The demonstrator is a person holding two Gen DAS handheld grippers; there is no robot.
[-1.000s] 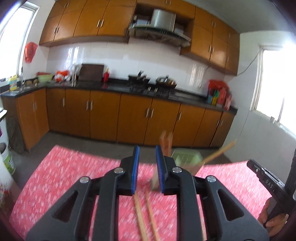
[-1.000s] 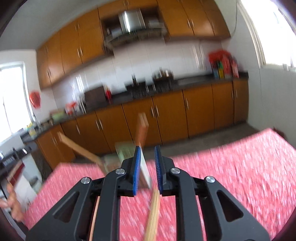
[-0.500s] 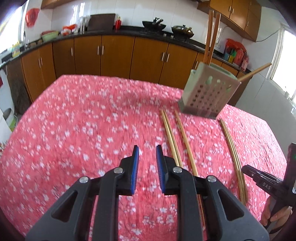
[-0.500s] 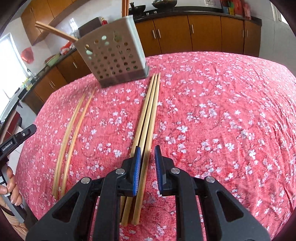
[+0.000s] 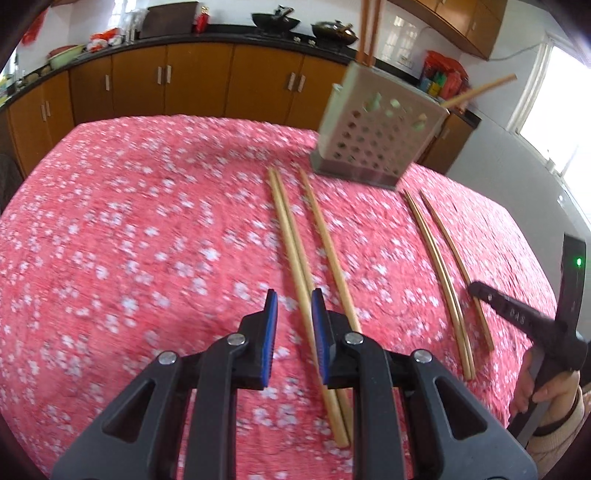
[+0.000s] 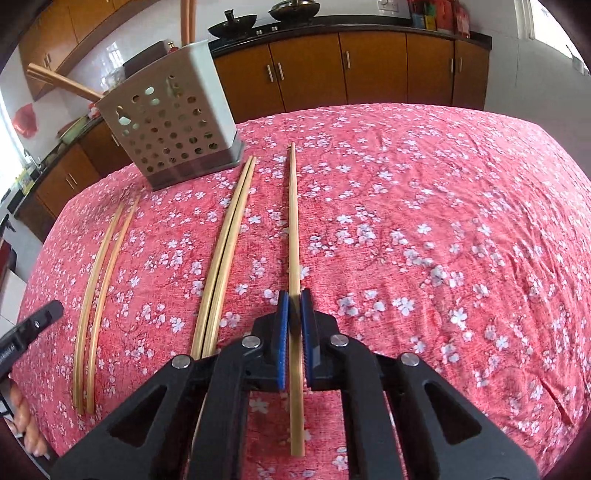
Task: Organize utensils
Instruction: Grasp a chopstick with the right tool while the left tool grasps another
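On the left, the left gripper (image 5: pixel 293 308) hangs low over the red flowered tablecloth (image 5: pixel 129 229), its blue pads parted by a narrow gap. A chopstick pair (image 5: pixel 295 258) runs under that gap toward the holder, and nothing is pinched; whether the right pad brushes the wood is hard to say through the blur. A single chopstick (image 5: pixel 325 240) lies just to the right of the pair, nearly parallel. Beyond them the perforated grey utensil holder (image 5: pixel 373 144) stands on the cloth near the far edge, with reddish chopsticks (image 5: pixel 369 29) upright in it and one wooden stick (image 5: pixel 480 90) leaning out to the right. Further right, two thin pale chopsticks (image 5: pixel 439 266) lie side by side, curving toward the table's edge.

From the right wrist view, the same holder (image 6: pixel 170 122) sits at upper left, the thin pale pair (image 6: pixel 99 280) below it, then a tight pair (image 6: pixel 225 251). The right gripper (image 6: pixel 294 308) has its pads drawn together on a lone chopstick (image 6: pixel 293 221), which lies flat on the cloth and points toward the far cabinets (image 6: pixel 369 70). A hand (image 5: pixel 546 391) grips the right tool's handle at the left view's edge.
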